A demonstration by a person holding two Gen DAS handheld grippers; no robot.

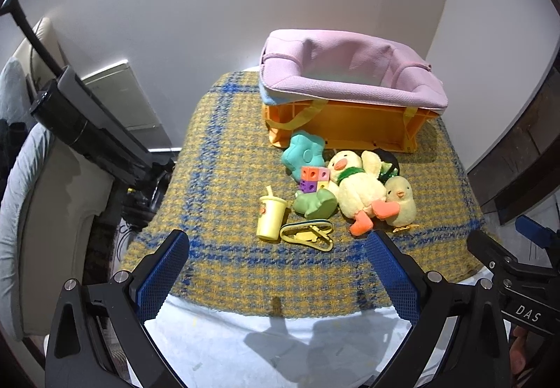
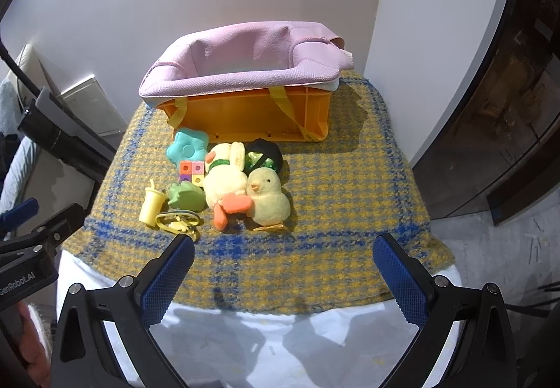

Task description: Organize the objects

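An orange crate point(image 1: 353, 129) point(image 2: 252, 118) lined with a pink bag point(image 1: 350, 73) point(image 2: 241, 62) stands at the back of the table. In front of it lies a pile of toys: a big plush duck point(image 1: 360, 192) point(image 2: 224, 181), a small plush chick point(image 1: 400, 200) point(image 2: 267, 200), a teal star point(image 1: 302, 157) point(image 2: 187, 148), coloured cubes point(image 1: 313, 179) point(image 2: 191, 172), a green toy point(image 1: 315, 202) point(image 2: 185, 197), a yellow cup point(image 1: 270, 216) point(image 2: 151, 206), a yellow strap point(image 1: 308, 234) point(image 2: 178, 221) and a black-green item point(image 1: 386, 162) point(image 2: 264, 155). My left gripper point(image 1: 280, 258) and right gripper point(image 2: 285, 262) are open and empty, near the table's front edge.
A yellow and blue checked cloth point(image 1: 227, 178) point(image 2: 350, 185) covers the table over a white sheet point(image 2: 280, 346). A black tripod leg point(image 1: 87, 125) stands at the left. A dark wooden cabinet point(image 2: 507, 108) is at the right. The right gripper shows in the left wrist view point(image 1: 518, 269).
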